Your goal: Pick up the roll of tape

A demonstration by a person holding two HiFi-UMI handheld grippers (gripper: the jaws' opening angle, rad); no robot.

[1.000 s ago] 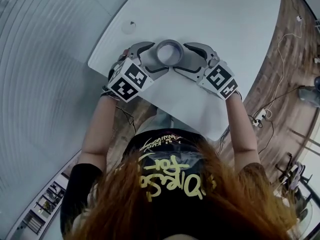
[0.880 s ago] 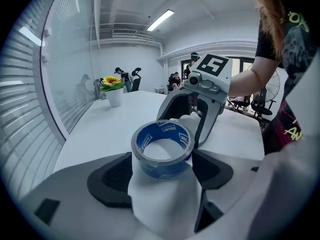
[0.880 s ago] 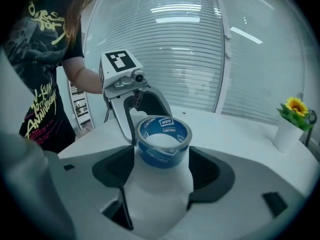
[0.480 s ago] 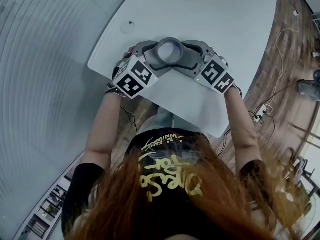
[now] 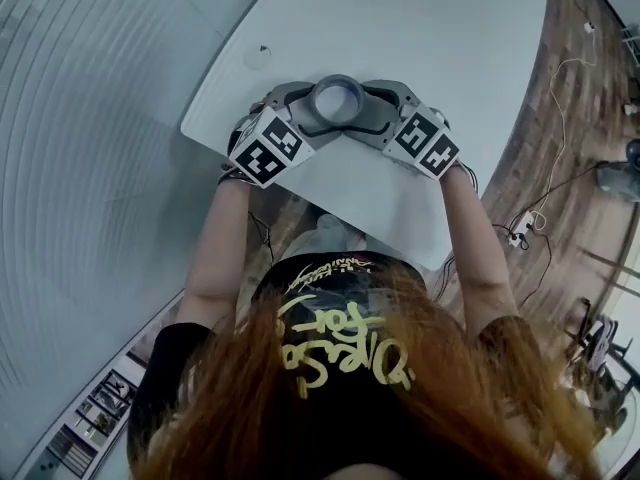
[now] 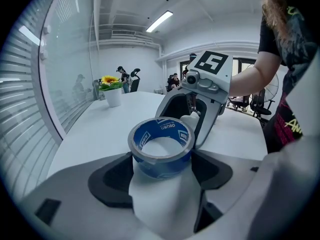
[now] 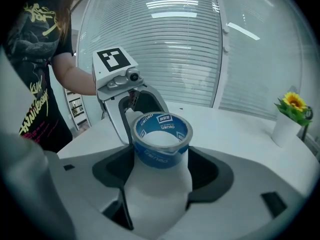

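1. Spotting the roll of tape [image 5: 338, 100] lying flat on the tabletop [image 5: 450, 58], hemmed in from two sides.
2. Over at the left gripper [image 6: 162, 170]: fingers released, spread wide though just eased inward, roll between their tips, unclamped.
3. Across at the right gripper [image 7: 160, 176]: fingers released too, same roll between the tips.

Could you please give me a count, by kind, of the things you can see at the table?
roll of tape: 1
grippers: 2, the left gripper, whose jaws have just been closing a little with the roll between them, and the right gripper
potted flower: 1
Total: 4
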